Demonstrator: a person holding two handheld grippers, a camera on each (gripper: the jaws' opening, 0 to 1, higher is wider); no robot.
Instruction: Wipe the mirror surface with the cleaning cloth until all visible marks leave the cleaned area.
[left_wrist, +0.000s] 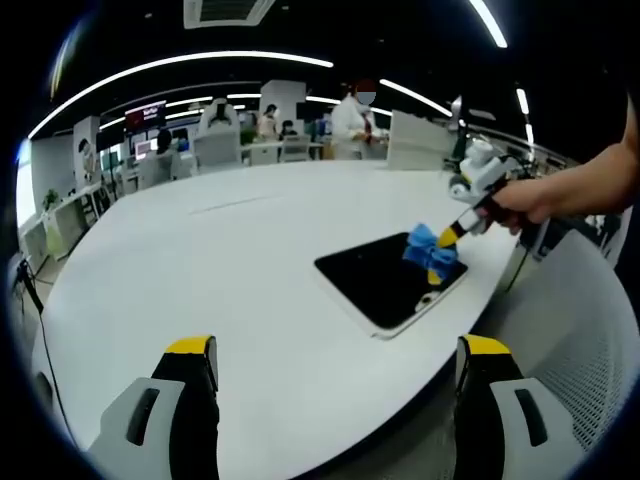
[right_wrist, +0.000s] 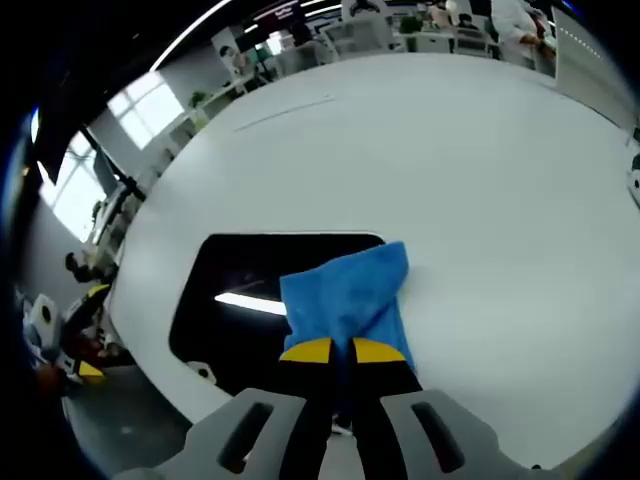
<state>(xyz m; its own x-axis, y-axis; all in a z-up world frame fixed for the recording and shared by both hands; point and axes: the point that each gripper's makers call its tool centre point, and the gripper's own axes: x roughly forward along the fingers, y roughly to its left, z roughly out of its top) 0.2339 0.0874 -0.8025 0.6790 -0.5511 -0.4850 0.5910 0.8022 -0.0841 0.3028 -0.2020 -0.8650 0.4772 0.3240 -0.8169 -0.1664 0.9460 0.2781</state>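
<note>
Long ceiling strip lights (left_wrist: 190, 62) are shining at twelve o'clock in the left gripper view, bending into arcs because the fisheye lens is curving everything toward the edges, and the white table (left_wrist: 230, 260) under them is looking bright and evenly lit with almost no shadows. In the right gripper view daylight is coming in from windows (right_wrist: 95, 160) at nine o'clock, where the picture is washing out, and the dark mirror (right_wrist: 235, 300) is reflecting one strip light as a thin bright bar. The far office background is appearing soft and slightly blurred in both views.
</note>
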